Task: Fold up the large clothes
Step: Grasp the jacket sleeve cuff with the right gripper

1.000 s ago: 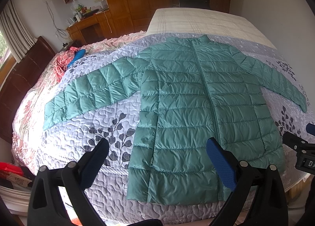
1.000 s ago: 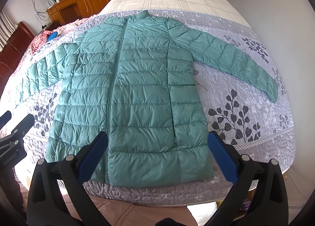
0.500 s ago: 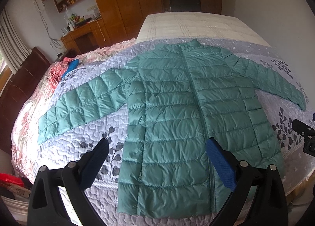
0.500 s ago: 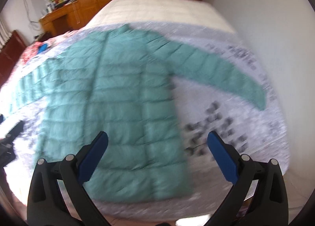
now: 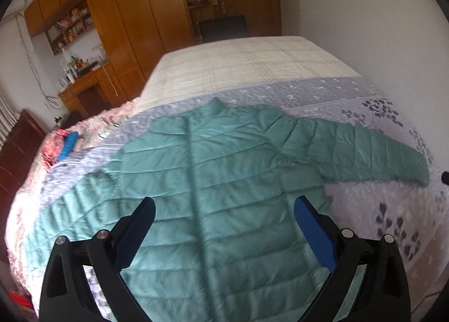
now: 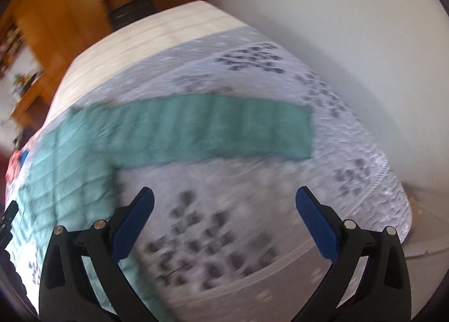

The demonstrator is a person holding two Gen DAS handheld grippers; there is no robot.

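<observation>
A teal quilted puffer jacket lies flat and zipped on the bed, sleeves spread out to both sides. My left gripper is open and empty, hovering over the jacket's body near the zip. My right gripper is open and empty over the grey bedspread, just short of the jacket's right sleeve, whose cuff points toward the wall. The right wrist view is motion-blurred.
The bed has a grey leaf-print quilt and a beige plaid cover at the far end. A white wall runs along the right side. Wooden wardrobes and a desk stand behind. Red and blue items lie at the left.
Both grippers have moved forward over the bed. The left one is now above the jacket's body; the right one swung right toward the right sleeve. Both stayed open.
</observation>
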